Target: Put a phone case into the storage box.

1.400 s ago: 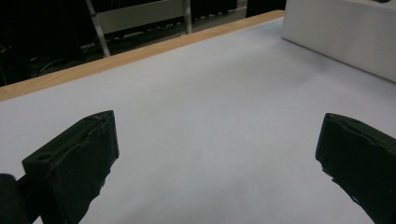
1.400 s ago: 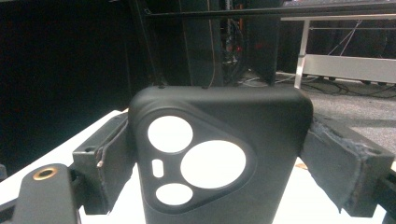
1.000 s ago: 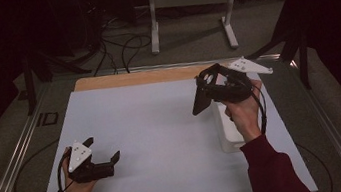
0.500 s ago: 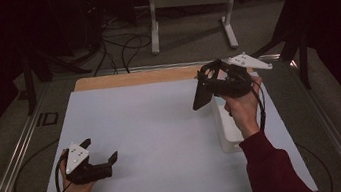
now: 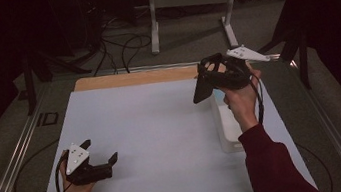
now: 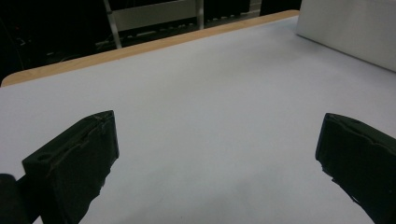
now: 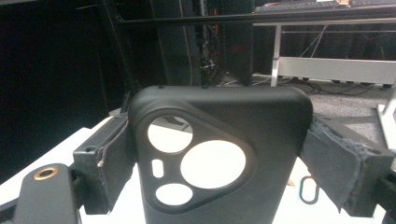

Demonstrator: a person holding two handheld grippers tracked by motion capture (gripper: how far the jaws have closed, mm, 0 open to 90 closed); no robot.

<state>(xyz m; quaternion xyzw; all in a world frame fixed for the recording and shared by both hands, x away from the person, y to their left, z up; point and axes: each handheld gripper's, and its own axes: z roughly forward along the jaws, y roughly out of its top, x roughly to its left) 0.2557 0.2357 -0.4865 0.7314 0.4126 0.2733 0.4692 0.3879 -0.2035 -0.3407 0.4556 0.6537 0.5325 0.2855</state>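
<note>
So the black phone case (image 7: 219, 154) is clamped between the jaws of the right gripper (image 5: 207, 83), held up in the air over the right side of the table (image 5: 163, 127); from the right gripper view the case stands upright with its camera cutouts facing the lens, one round hole up top, a bigger round one beside it, a small slot and an oval lower down; the padded jaws press on both of its side edges. In the high view the case (image 5: 201, 90) hangs tilted, pointing down-left from the gripper, and the person's right hand (image 5: 240, 101) in a dark red sleeve holds the gripper just above a clear plastic bin (image 5: 227, 131) that sits on the table near the right edge.

The left gripper (image 5: 101, 161) rests low at the near-left part of the table, well apart from the case; its jaws are spread wide with nothing between them, only bare white tabletop. A wooden strip (image 5: 135, 78) runs along the far edge of the table; cables (image 5: 121, 50) lie on the floor beyond.
</note>
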